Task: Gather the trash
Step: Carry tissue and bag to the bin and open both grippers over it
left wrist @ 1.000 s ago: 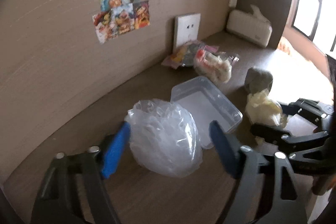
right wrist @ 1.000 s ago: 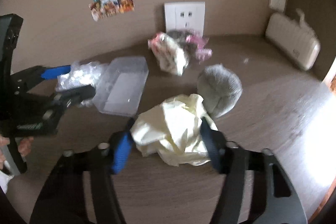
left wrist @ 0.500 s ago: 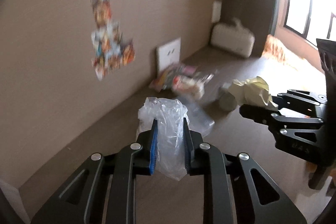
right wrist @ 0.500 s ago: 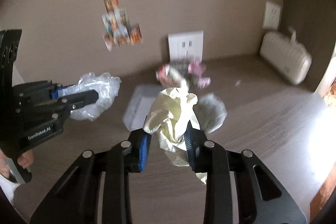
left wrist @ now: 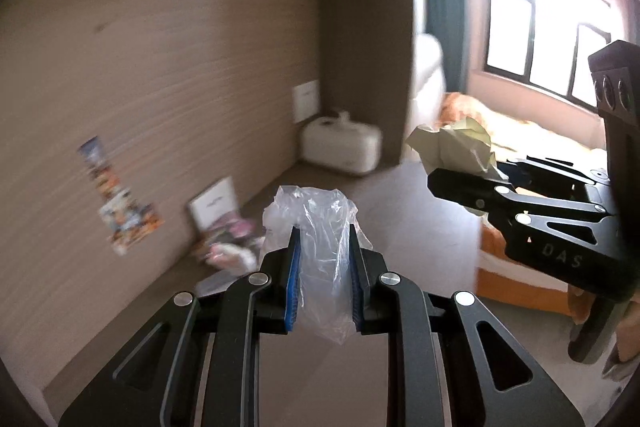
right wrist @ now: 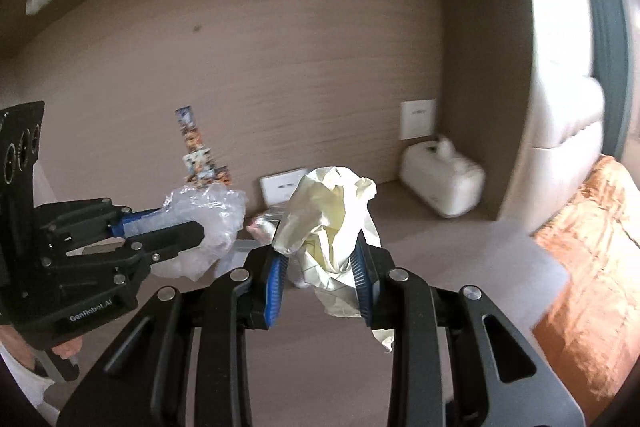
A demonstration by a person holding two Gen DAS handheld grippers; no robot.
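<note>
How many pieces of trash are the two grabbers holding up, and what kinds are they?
Clear plastic bag, pinched in the left gripper: 1
Crumpled yellowish paper, pinched in the right gripper: 1
Total held up: 2

A crumpled clear plastic bag (left wrist: 320, 227) is pinched at its waist between blue pads and held clear of the desk — its top puffed out above, a loose tail hung below. At its two o'clock in the left wrist view, a crumpled pale yellow paper wad (right wrist: 332, 215) is likewise clamped and lifted — bulging upward, a torn corner dangling at five o'clock.
</note>
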